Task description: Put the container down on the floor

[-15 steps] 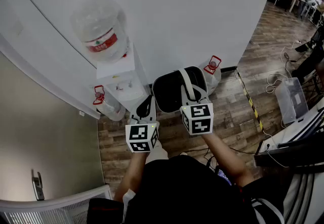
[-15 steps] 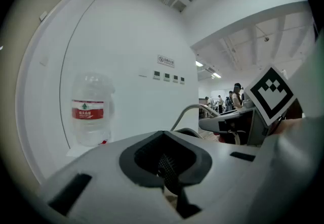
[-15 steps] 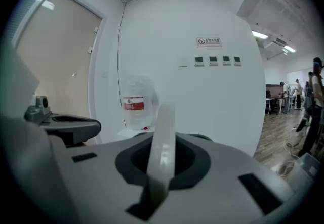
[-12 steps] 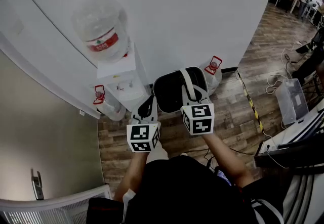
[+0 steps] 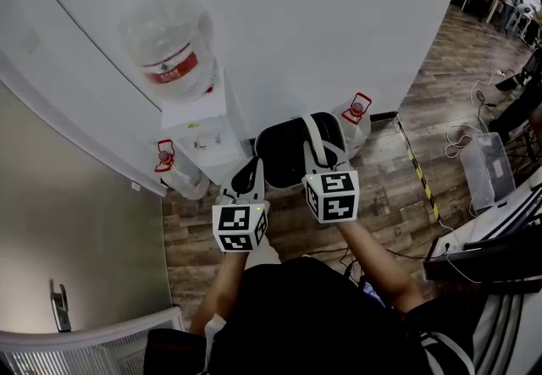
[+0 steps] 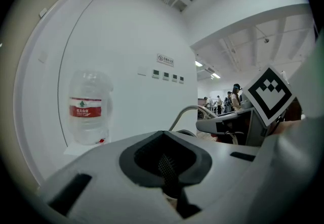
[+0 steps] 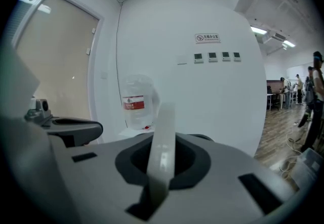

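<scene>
Head view looks steeply down on the person's two arms reaching toward a white wall [image 5: 322, 18]. The right gripper [image 5: 324, 163] has its jaws closed tight on the white handle [image 5: 313, 138] of the container [image 5: 284, 153], a round bin with a pale rim and a dark inside. The container hangs up off the wooden floor [image 5: 381, 195], out in front of the person's chest, over the strip of floor along the wall's foot. Right gripper view confirms the hold: the handle stands as an upright white band pinched in the slot between the jaws. The left gripper [image 5: 248, 177] sits just beside the container's left rim; whether it touches the rim cannot be told. In the left gripper view its jaws are together, with only a narrow dark slit between them and nothing that can be made out inside. To the left of the container a water dispenser [image 5: 199, 124] stands at the floor's edge against the wall, with an upturned clear bottle [image 5: 169, 47] with a red label on top. Two empty water bottles rest on the floor by the wall, one [image 5: 178, 179] left of the dispenser's base and one [image 5: 356, 119] just right of the container, each with a red handle. Farther right on the floor are a yellow-and-black tape line [image 5: 419, 170] and a clear plastic box [image 5: 484, 166].
</scene>
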Demonstrator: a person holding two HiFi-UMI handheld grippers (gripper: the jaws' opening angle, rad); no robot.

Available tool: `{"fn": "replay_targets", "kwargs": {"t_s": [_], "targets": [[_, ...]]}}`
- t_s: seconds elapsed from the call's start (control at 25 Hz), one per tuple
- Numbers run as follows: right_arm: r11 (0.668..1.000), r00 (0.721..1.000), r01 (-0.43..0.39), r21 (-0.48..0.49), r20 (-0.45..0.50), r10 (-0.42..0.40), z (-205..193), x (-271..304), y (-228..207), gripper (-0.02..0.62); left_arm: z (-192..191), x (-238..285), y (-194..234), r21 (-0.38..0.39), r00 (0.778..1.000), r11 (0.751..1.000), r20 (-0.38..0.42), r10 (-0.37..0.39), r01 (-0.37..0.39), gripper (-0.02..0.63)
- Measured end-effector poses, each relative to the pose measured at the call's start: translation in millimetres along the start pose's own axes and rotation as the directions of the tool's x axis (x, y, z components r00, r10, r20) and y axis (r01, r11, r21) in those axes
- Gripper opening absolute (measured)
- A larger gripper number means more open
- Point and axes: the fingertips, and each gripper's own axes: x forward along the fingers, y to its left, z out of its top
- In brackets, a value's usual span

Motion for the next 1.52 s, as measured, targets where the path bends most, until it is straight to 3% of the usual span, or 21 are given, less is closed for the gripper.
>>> {"fn": "replay_targets", "kwargs": {"t_s": [0.84,1.52], "targets": [[1.000,0.999,-0.017,0.005,-0.028,0.017,-10,12,-20,0.032,-11,16,-5,-0.011,0.999,1.000,-0.038,0.004,-0.004,0.015],[1.000,0.996,-0.024,0.012,-0.081,0.025,-7,83,-31,0.034,-18,77,40,-0.063,0.997,0.998,-0.072,0.001,-0.006,0.015]]}}
